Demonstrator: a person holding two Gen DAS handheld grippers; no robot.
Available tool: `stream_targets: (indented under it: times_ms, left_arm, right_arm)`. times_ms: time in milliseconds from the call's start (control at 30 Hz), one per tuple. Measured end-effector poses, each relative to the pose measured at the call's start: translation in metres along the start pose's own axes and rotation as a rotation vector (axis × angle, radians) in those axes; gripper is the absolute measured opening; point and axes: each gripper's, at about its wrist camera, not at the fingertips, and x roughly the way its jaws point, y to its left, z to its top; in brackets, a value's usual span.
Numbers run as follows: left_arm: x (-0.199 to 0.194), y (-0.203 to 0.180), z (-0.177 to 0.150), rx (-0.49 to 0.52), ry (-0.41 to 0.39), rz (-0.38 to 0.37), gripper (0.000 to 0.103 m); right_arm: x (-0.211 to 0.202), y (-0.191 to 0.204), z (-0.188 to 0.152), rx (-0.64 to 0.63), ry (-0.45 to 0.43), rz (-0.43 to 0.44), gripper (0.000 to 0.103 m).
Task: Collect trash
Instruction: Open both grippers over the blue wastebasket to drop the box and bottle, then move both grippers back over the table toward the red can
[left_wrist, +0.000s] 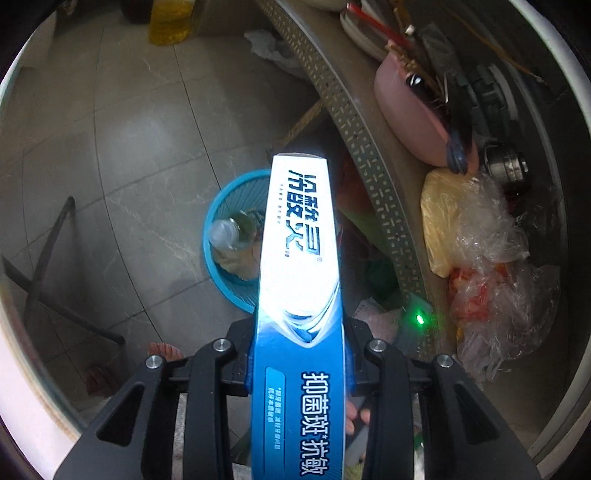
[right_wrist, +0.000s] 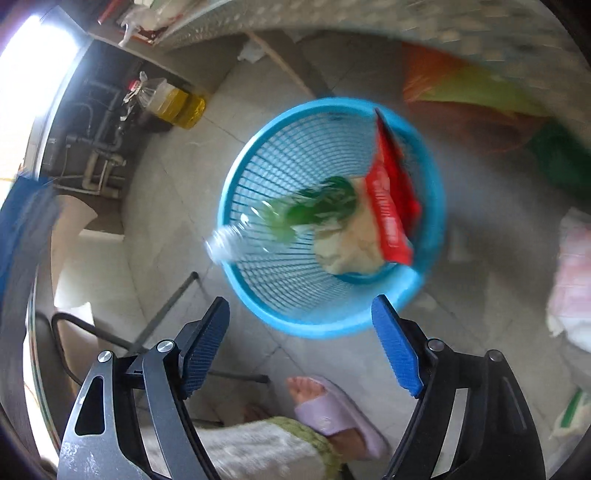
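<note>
Left wrist view: the left gripper (left_wrist: 299, 373) is clenched on a blue-and-white toothpaste box (left_wrist: 299, 280), whose long body runs forward from between the fingers and ends above the blue mesh wastebasket (left_wrist: 221, 229). That wastebasket stands on the grey tiled floor (left_wrist: 129, 155), beside the perforated edge of a table (left_wrist: 354, 122). On the table, past the basket's far side, lie a pink oval case (left_wrist: 410, 110), crumpled clear plastic bags (left_wrist: 491, 251) and a metal bearing-like part (left_wrist: 508, 164).

Right wrist view: the right gripper (right_wrist: 301, 350) hangs released, its blue-padded fingers (right_wrist: 397, 349) spread wide with nothing between them, just above the wastebasket's (right_wrist: 306, 317) near rim. Inside the basket lie a clear plastic bottle (right_wrist: 258, 229) with a green label, its cap over the rim, a red wrapper (right_wrist: 391, 199) leaning on the wall, and what looks like crumpled beige paper (right_wrist: 354, 243), though the frame is blurred. Near the basket, a foot in a lilac slipper (right_wrist: 332, 410) rests on the floor.
</note>
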Motion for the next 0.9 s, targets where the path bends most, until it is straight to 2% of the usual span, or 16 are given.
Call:
stream_targets:
  times_ms: [200,233,267,300,333,367,400,500,667,833,900]
  left_arm:
    - [0.053,-0.034,0.029,0.087,0.098,0.068,0.035]
    - [0.065,-0.04,0.035,0.116,0.117,0.085,0.044]
    - [0.075,-0.045,0.039,0.144,0.133,0.11,0.064]
    - [0.082,-0.047,0.043,0.162,0.127,0.161,0.07]
    - [0.086,-0.048,0.046,0.169,0.106,0.213,0.07]
    - [0.087,-0.049,0.046,0.167,0.093,0.239,0.07]
    - [0.084,-0.047,0.046,0.155,0.09,0.23,0.07]
    - [0.066,-0.035,0.042,0.122,0.076,0.179,0.07]
    - [0.018,-0.018,0.034,0.099,0.006,0.186,0.07]
    - [-0.046,-0.012,-0.003,0.118,-0.113,0.137,0.07]
    - [-0.073,-0.012,-0.023,0.154,-0.187,0.12,0.075]
  right_arm:
    - [-0.027,-0.028,-0.019,0.034,-0.014,-0.046,0.076]
    - [-0.026,-0.029,-0.018,0.042,-0.01,-0.051,0.076]
    - [-0.027,-0.033,-0.019,0.057,-0.01,-0.06,0.076]
    - [-0.025,-0.033,-0.018,0.072,-0.009,-0.063,0.076]
    - [-0.026,-0.036,-0.019,0.083,-0.007,-0.058,0.076]
    - [-0.027,-0.037,-0.02,0.092,-0.007,-0.052,0.076]
    - [-0.027,-0.037,-0.021,0.096,-0.009,-0.05,0.076]
    - [-0.027,-0.034,-0.022,0.088,-0.011,-0.044,0.076]
    - [-0.029,-0.024,-0.024,0.058,-0.004,-0.028,0.076]
    - [-0.041,-0.003,-0.029,-0.013,-0.032,-0.019,0.076]
    - [-0.05,0.006,-0.031,-0.043,-0.055,-0.019,0.076]
